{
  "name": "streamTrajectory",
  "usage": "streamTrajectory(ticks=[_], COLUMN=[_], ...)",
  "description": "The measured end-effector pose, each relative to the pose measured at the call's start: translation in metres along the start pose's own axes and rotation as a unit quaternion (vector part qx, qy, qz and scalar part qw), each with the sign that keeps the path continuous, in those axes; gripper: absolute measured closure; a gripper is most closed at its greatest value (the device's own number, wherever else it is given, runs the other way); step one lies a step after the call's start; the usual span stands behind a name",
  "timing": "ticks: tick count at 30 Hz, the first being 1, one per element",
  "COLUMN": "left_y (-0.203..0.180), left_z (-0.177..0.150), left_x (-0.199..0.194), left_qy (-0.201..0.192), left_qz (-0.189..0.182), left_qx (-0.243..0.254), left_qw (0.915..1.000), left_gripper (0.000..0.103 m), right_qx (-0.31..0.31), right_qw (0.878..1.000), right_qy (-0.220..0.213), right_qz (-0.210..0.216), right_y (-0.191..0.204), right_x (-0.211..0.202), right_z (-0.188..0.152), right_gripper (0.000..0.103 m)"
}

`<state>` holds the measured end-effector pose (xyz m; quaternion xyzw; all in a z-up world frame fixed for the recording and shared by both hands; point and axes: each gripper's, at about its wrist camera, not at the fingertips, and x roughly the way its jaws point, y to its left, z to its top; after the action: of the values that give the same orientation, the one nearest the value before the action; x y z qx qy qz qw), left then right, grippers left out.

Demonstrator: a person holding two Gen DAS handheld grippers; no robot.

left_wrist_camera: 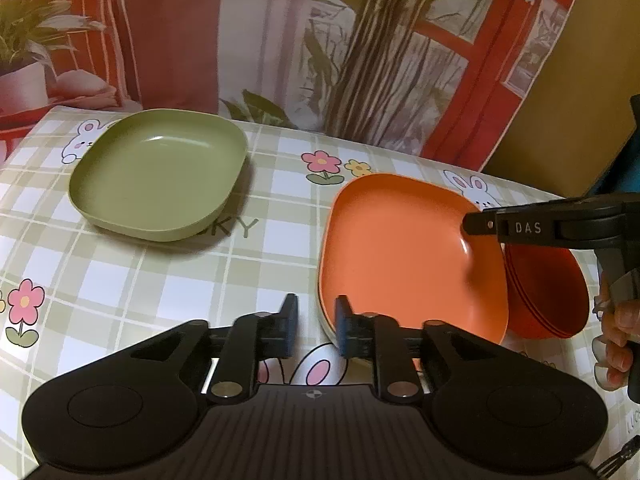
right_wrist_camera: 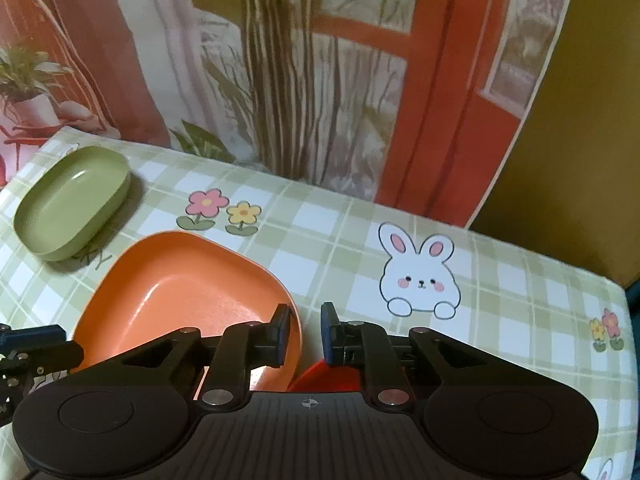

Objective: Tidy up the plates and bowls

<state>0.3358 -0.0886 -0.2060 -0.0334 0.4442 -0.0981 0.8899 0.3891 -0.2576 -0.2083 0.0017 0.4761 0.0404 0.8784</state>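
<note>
Orange plate [left_wrist_camera: 400, 264]: squarish with rounded corners, lying on the counter to the right in the left wrist view; a pale rim shows under its near-left edge, so it seems to sit on another plate, though I cannot tell for sure.
Red bowls [left_wrist_camera: 548, 300]: a nested stack just right of the orange plate, touching or slightly under its right edge; in the right wrist view only a red sliver shows beneath the tongs.
Green plate [left_wrist_camera: 160, 172]: same squarish shape, alone on the far left of the counter, well apart from the orange plate.
Left tongs [left_wrist_camera: 316, 326]: near edge of the scene, by the orange plate's near-left corner; fingers a little apart, the right finger in front of the plate's rim, the left one over bare cloth, nothing clamped between them.
Right tongs [right_wrist_camera: 305, 334]: fingers a little apart over the orange plate's near-right edge; the left finger stands in front of the plate, the right one over the red bowls; the gap shows only cloth and nothing is gripped. From the left wrist view its black arm reaches in from the right over the plate's right rim.
Hand [left_wrist_camera: 618, 332]: fingers wrapped on the right tool's handle at the right edge.
Counter [right_wrist_camera: 320, 220]: covered by a green-and-white check cloth with rabbits and flowers.
Backdrop [left_wrist_camera: 360, 40]: printed hanging with red window frame and plants behind the far edge.
</note>
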Motion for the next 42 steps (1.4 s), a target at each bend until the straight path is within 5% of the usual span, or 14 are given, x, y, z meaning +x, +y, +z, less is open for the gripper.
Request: streamTrajectory(ticks=[12, 19, 32, 42], left_y=[0.003, 0.014, 0.101, 0.159], left_z=[0.000, 0.007, 0.052, 0.072], left_x=[0.001, -0.018, -0.078, -0.048], left_qy=[-0.001, -0.023, -0.095, -0.084], left_qz=[-0.007, -0.018, 0.031, 0.048], left_qx=[-0.005, -0.010, -0.024, -0.061], left_qw=[1.0000, 0.9995, 0.9947, 0.9935], left_gripper=[0.074, 0.074, 0.063, 0.062], right_qx=[-0.027, -0.012, 0.000, 0.038], right_qw=[0.998, 1.000, 0.996, 0.991], right_qy=[0.042, 0.011, -0.044, -0.005], right_qz=[-0.022, -0.004, 0.074, 0.127], right_y=[0.014, 0.014, 0.053, 0.099], right_x=[0.017, -0.002, -0.016, 0.027], right_z=[0.009, 0.019, 0.059, 0.091], right_gripper=[0.087, 0.086, 0.086, 0.086])
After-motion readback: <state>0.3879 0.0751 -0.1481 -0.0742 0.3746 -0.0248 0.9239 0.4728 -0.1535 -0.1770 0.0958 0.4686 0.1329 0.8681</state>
